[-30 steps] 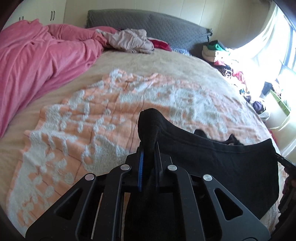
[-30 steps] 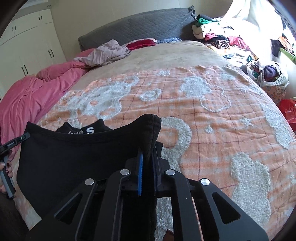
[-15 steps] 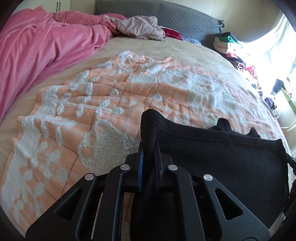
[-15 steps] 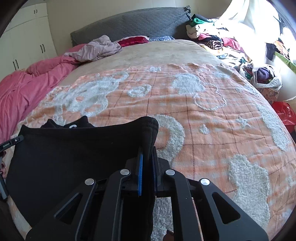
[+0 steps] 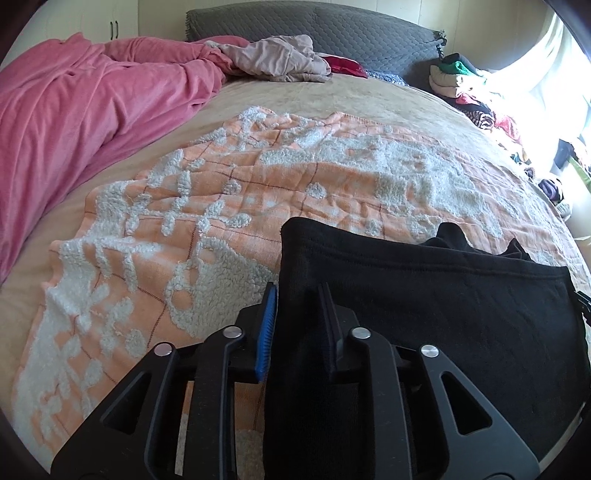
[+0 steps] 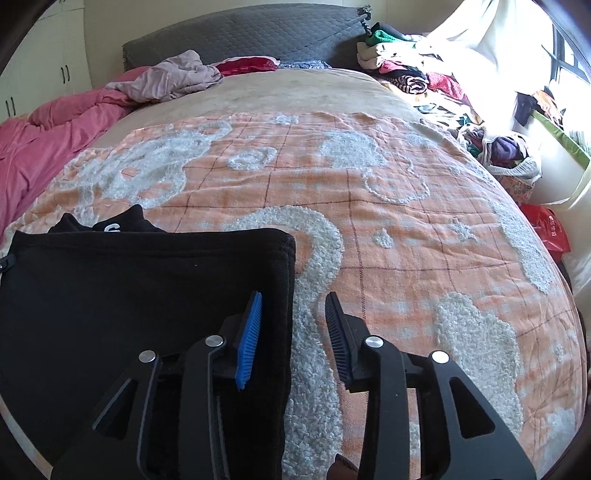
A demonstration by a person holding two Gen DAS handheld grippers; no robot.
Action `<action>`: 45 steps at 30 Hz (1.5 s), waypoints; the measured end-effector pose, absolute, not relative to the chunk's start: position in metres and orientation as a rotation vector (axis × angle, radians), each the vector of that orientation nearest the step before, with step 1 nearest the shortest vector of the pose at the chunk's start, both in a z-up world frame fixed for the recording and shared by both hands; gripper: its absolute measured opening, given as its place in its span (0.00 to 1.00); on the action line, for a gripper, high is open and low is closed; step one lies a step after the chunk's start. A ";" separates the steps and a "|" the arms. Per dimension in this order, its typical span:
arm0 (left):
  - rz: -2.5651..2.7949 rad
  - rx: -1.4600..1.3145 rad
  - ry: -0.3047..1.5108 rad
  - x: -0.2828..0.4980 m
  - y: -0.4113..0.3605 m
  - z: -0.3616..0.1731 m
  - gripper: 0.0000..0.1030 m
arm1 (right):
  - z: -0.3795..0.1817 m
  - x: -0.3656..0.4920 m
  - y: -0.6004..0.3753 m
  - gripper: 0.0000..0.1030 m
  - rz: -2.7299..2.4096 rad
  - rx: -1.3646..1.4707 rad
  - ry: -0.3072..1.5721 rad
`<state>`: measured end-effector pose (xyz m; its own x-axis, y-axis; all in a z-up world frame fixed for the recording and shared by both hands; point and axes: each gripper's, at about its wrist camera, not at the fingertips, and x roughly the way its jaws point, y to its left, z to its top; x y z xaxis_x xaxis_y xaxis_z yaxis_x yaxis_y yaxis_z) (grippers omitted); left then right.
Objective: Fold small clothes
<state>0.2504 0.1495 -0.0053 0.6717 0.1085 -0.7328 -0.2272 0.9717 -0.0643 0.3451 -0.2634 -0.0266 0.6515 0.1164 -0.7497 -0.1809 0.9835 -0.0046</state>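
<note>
A black garment [image 5: 424, 295] lies folded flat on the orange and white blanket [image 5: 221, 192], its far edge straight and a collar poking out behind it. My left gripper [image 5: 298, 295] straddles the garment's left corner. Its jaws are opening, and the black cloth fills the gap without being pinched. In the right wrist view the same garment [image 6: 147, 280] lies at the lower left. My right gripper [image 6: 293, 299] is over its right edge with jaws opening. The cloth edge runs beside the blue pad [image 6: 251, 328], and the blanket [image 6: 369, 221] shows between the fingers.
A pink duvet [image 5: 74, 110] is bunched along the left of the bed. A mauve garment [image 5: 280, 59] lies by the grey headboard [image 5: 332, 29]. Piles of clothes [image 6: 406, 74] and a red bag [image 6: 546, 229] stand off the bed's right side.
Both grippers were shut on the raised corners of the black garment. They sank toward the bed, the jaws parted, and the corners now lie flat on the blanket.
</note>
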 end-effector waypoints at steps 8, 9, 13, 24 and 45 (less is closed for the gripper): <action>0.187 -0.152 0.808 0.242 0.146 0.002 0.28 | -0.016 0.333 -0.261 0.48 0.168 -0.116 0.804; 0.188 -0.151 0.805 0.240 0.145 0.004 0.30 | -0.015 0.332 -0.261 0.50 0.167 -0.116 0.800; 0.185 -0.156 0.803 0.236 0.143 0.008 0.38 | -0.010 0.329 -0.263 0.54 0.167 -0.104 0.789; 0.168 -0.182 0.773 0.209 0.139 0.025 0.49 | 0.000 0.305 -0.263 0.63 0.207 -0.079 0.767; 0.104 -0.447 0.829 0.131 0.173 0.013 0.59 | 0.007 0.252 -0.288 0.68 0.270 0.073 0.786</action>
<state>0.1305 0.1731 0.0125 0.6767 -0.0827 -0.7316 -0.2609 0.9023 -0.3433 0.2523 -0.2880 0.0070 0.6741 0.2665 -0.6889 -0.2125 0.9632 0.1647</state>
